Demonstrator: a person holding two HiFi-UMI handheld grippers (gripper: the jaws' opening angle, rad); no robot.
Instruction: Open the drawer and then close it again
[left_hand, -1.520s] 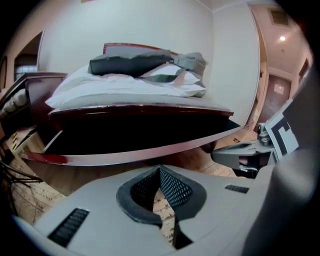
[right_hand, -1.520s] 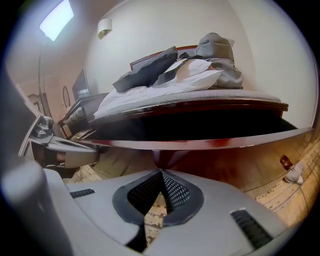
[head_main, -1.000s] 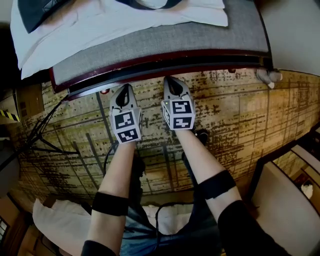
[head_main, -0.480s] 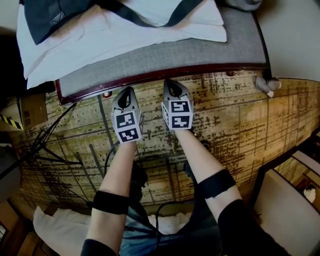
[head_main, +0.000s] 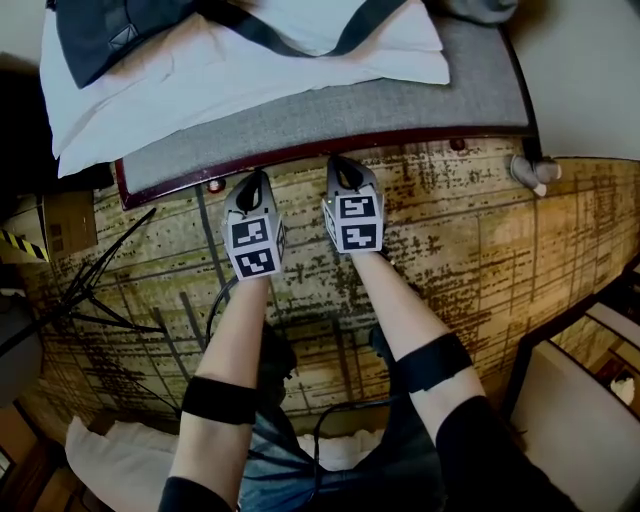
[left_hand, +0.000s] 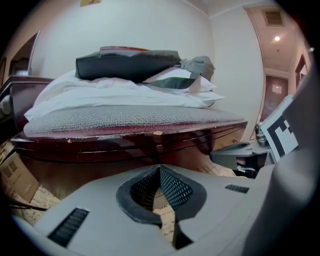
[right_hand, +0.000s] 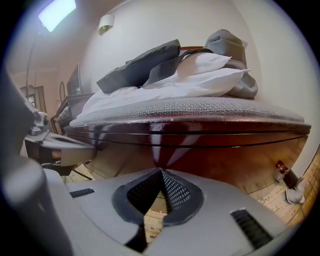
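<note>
Dark red drawer front at twelve o'clock looks flush; left gripper and right gripper, fingers together, seem placed for pushing.

Left gripper closed, empty — facing the dark wooden drawer beneath a grey mattress.

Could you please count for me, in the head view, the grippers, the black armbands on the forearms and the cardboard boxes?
Grippers: 2, the left gripper and the right gripper
Black armbands: 2
Cardboard box: 1
Total: 5
</note>
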